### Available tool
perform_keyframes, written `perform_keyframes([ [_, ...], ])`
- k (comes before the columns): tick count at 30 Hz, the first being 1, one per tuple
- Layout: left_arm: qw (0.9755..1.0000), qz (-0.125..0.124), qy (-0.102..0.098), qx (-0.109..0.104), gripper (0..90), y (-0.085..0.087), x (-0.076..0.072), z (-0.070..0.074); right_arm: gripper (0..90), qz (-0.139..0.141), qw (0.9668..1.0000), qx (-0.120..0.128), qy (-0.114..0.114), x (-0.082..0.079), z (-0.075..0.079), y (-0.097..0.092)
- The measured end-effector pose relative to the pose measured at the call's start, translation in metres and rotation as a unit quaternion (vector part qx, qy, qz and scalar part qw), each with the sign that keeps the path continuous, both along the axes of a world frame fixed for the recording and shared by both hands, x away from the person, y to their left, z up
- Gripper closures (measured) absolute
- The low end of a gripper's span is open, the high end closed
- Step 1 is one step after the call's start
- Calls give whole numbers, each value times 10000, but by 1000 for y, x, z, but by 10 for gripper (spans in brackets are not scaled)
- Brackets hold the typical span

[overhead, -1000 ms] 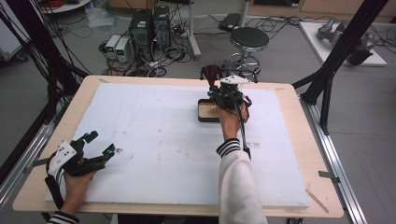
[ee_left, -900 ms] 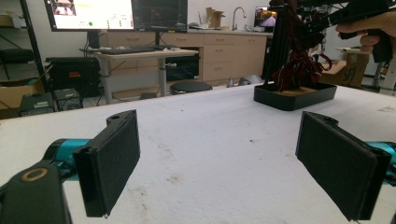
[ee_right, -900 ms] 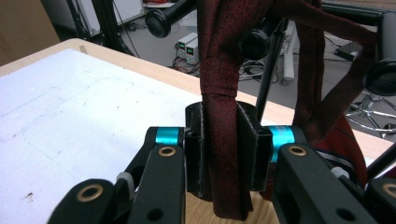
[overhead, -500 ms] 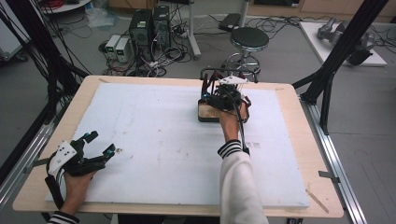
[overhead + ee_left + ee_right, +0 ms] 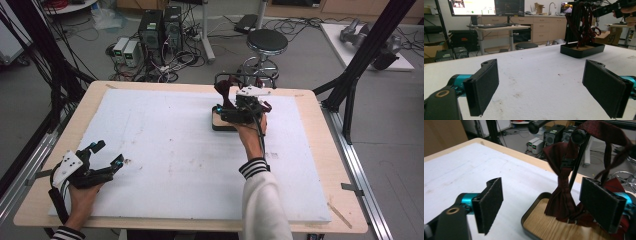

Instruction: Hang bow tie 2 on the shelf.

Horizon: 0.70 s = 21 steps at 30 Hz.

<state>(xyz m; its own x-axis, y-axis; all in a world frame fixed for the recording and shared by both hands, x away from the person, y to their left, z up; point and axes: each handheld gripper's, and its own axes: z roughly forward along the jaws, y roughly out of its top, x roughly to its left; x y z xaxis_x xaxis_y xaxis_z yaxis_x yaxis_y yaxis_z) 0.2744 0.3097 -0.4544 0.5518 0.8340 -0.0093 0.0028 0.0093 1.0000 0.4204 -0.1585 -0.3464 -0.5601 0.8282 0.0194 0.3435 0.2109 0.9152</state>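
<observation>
Right gripper (image 5: 239,106): we have just been opening our jaws; they stand wide now with nothing pressed between the pads, hovering over the tray.
Bow tie (image 5: 561,190): dark red, hanging from the black rack's (image 5: 577,160) crossbar with its lower end resting in the tray; in the right gripper view it sits between our pads, toward the 3 o'clock one, gripped by neither.
Tray (image 5: 218,123): black-rimmed with a wooden floor, at about 1 o'clock from the middle of the white pad (image 5: 165,150), near the table's far edge.
What changed: the clamp on the tie has been let go, so we judge the tie is now hung and the hanging step is as good as done.
Left gripper (image 5: 95,162): wide open and empty, resting at about 8 o'clock on the pad, well apart from the tray.
Next: we would back the right gripper away carefully, since the loose strap could snag on a pad.
</observation>
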Motion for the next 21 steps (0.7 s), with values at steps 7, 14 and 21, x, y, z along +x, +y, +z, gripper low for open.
perform_keyframes([
  [7, 10000, 4, -9, 3, 142, 0, 0, 0, 124, 183, 9997, 126, -138, -34, 2, -18],
  [14, 10000, -31, -20, -12, 142, 0, 0, 0, 115, 257, 9982, 309, -454, -80, -8, -46],
  [21, 10000, -31, -49, 9, 141, 0, -1, 0, 115, 106, 9930, 455, -1082, -128, -32, -73],
])
